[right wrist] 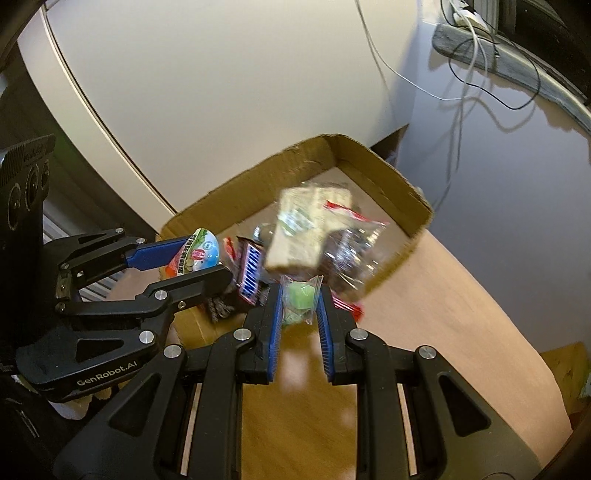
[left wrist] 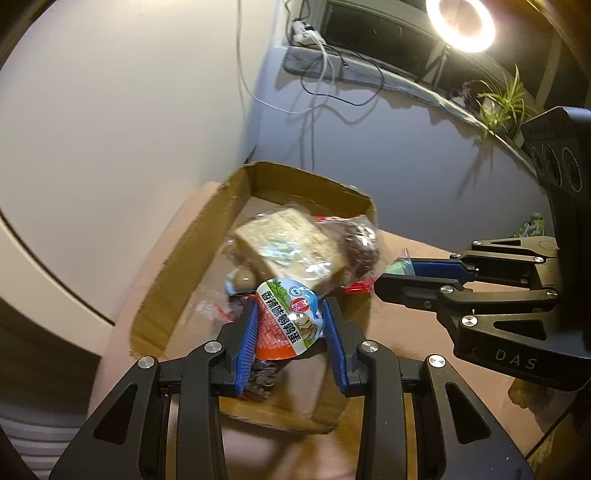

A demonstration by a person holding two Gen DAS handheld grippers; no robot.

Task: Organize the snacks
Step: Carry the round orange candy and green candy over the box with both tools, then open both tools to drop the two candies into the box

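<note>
Left wrist view: the left gripper [left wrist: 290, 325] is clenched on a round sealed snack pack [left wrist: 290, 319], its blue pads pressing both edges. The lid carries Chinese characters in white on a green band, a small red seal and an orange brick pattern lower down (the characters are too warped to read with confidence). Just beyond it sits an open cardboard box [left wrist: 192, 258] on a wooden table [left wrist: 413, 332]. Inside the box lie a wrapped sandwich [left wrist: 291, 243] with a pale label, a dark cookie bag [left wrist: 364, 245] to its right and a small brown egg-like piece [left wrist: 243, 278] near the held pack. At right, the right gripper [left wrist: 384, 275] reaches in, pinching a pale green sachet [left wrist: 400, 264]; "DAS" is printed on its black body. Far off, a ring lamp [left wrist: 460, 22] glows above a small green plant [left wrist: 502, 101].

Right wrist view: the right gripper [right wrist: 299, 301] grasps a clear sachet holding a green candy [right wrist: 301, 297], held just over the near edge of the cardboard box [right wrist: 388, 177]. To the left, the left gripper [right wrist: 201, 258] holds the round snack pack [right wrist: 199, 251]; its body reads "GenRobot.AI". Between the two lies a Snickers bar [right wrist: 251, 275], name legible (white-edged blue letters). The sandwich [right wrist: 306, 229] and cookie bag [right wrist: 351, 254] rest farther in.
</note>
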